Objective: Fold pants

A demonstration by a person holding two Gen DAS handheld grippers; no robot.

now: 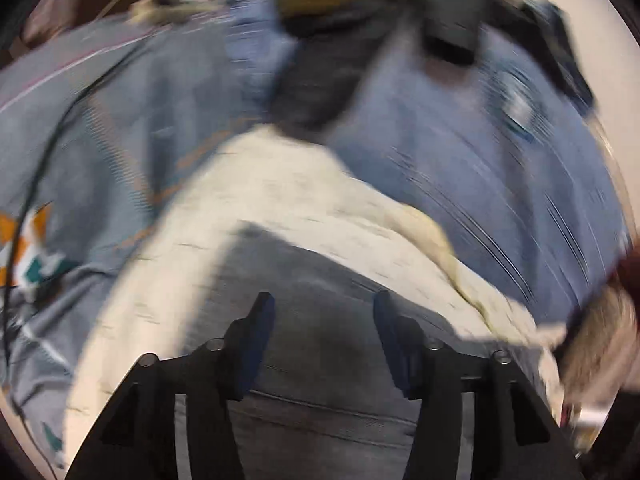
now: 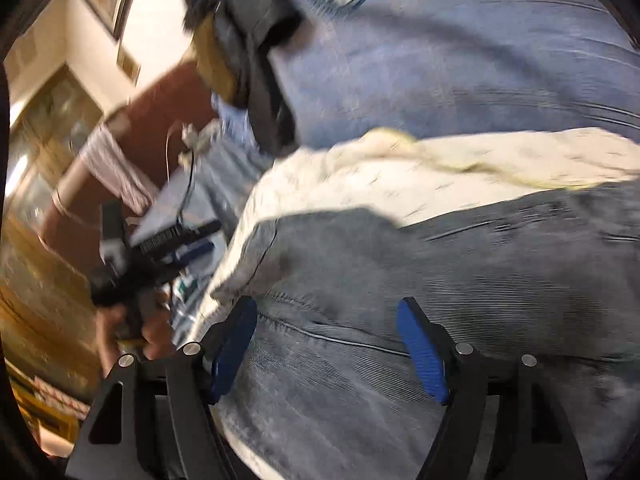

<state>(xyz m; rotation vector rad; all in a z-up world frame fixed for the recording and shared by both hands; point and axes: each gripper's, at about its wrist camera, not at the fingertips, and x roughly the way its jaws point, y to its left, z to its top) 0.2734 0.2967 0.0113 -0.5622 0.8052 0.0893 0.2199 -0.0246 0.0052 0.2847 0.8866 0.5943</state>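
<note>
Surface: a bed covered in a blue-grey bedspread [image 1: 460, 152], streaked by motion blur; an orange, white and teal pattern [image 1: 28, 252] shows at its 9 o'clock edge in the left wrist view.
Second layer: one pale cream cloth [image 1: 280, 208] with small dark flecks lies over the bedspread, under the pants.
Room: in the right wrist view, cream walls and a reddish-brown panel [image 2: 160, 120] at 10 o'clock, and warm wooden surfaces at 8 o'clock; all blurred.
Pants: one pair of grey denim pants [image 2: 460, 280], lying on the cream cloth at 6 o'clock in both views, directly ahead of each gripper.
Grippers: two, each with blue pads.
Left gripper [image 1: 324, 300]: jaws apart, nothing pinched between them; the pants lie beyond the tips. It also appears at 9 o'clock in the right wrist view, held in a hand [image 2: 136, 328].
Right gripper [image 2: 328, 304]: jaws spread wide, holding nothing; denim with a seam lies between and beyond the fingers.
Dark bundle: one dark, blurred item [image 1: 452, 20] on the bedspread at 12 o'clock; I cannot tell what it is.
Cable: one thin dark cable [image 1: 44, 160] across the bedspread at 9 o'clock.
</note>
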